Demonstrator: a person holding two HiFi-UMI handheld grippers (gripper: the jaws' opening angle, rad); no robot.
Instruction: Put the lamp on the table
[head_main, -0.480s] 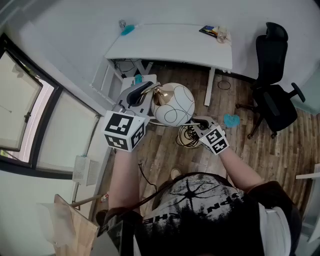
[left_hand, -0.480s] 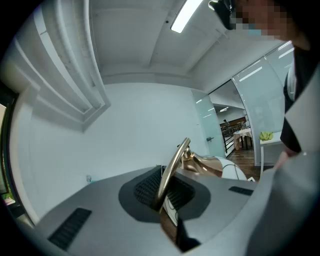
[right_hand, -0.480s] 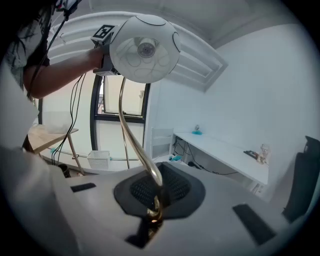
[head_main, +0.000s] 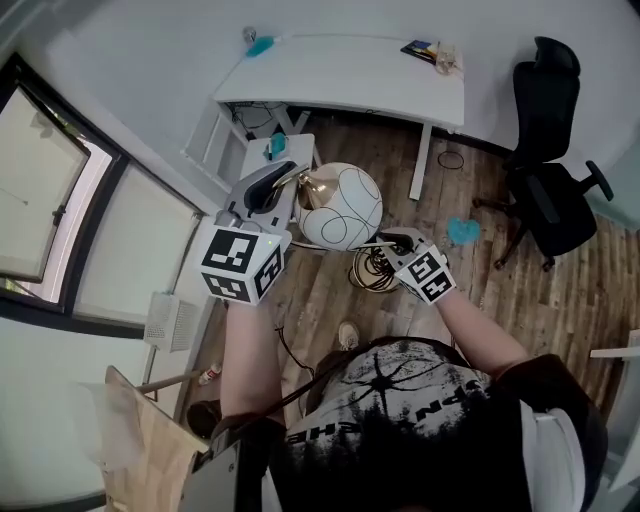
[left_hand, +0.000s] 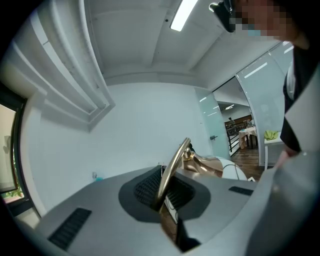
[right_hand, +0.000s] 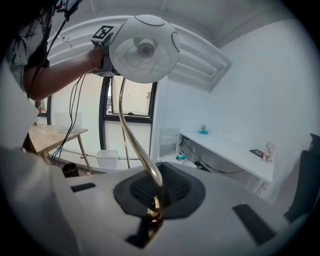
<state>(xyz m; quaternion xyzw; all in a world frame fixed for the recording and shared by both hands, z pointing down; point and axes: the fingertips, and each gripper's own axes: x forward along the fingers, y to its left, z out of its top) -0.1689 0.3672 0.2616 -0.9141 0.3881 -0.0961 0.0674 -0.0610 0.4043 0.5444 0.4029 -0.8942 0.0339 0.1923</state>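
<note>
Currently your left gripper (head_main: 290, 178) is clamped on the gold stem of the lamp (head_main: 340, 205) beside its globe; your right gripper (head_main: 388, 243) pinches the stem lower down; the white table (head_main: 340, 75) stands well apart.

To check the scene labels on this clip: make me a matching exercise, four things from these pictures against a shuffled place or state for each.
Things:
1. lamp
2. table
3. office chair
4. left gripper

Places or states:
A. black, standing on the wood floor at the right
B. white globe shade, held up off the floor
C. white, against the far wall
D. shut on the lamp's gold stem, close to the shade

Pairs: 1-B, 2-C, 3-A, 4-D
</note>
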